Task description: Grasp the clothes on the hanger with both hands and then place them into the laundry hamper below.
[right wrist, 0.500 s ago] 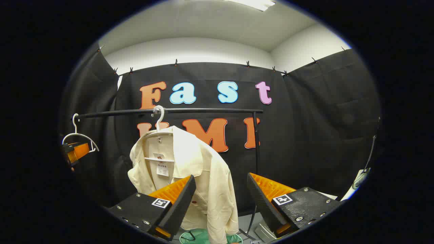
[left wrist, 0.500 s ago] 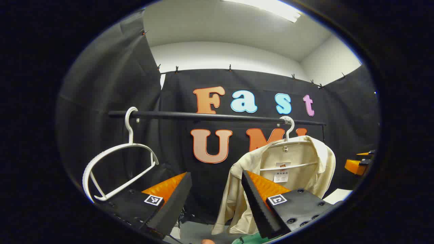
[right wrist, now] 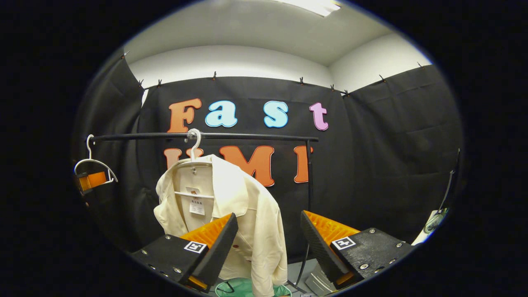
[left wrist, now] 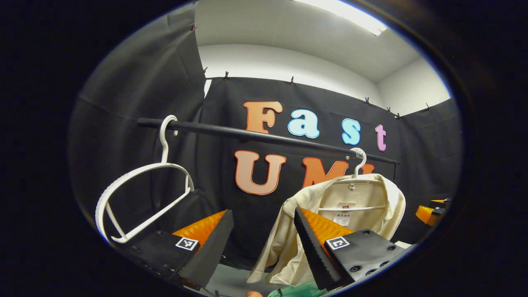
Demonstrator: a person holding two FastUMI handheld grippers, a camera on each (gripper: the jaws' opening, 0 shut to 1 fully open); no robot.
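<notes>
Tilting slightly since the earlier frame, the left gripper (left wrist: 264, 243) and right gripper (right wrist: 268, 243) are both gaping apart, while the cream shirt (right wrist: 243, 206) is hanging on its white hanger (right wrist: 194, 152) above the green hamper (right wrist: 239, 287).

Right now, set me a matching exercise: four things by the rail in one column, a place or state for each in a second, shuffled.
Things:
1. cream shirt
2. bare white hanger
3. black rail
4. green hamper

Places or states:
A. carries both hangers
B. hangs with no garment on it
C. sits below the garment
D. draped on a hanger

Pairs: 1-D, 2-B, 3-A, 4-C
</notes>
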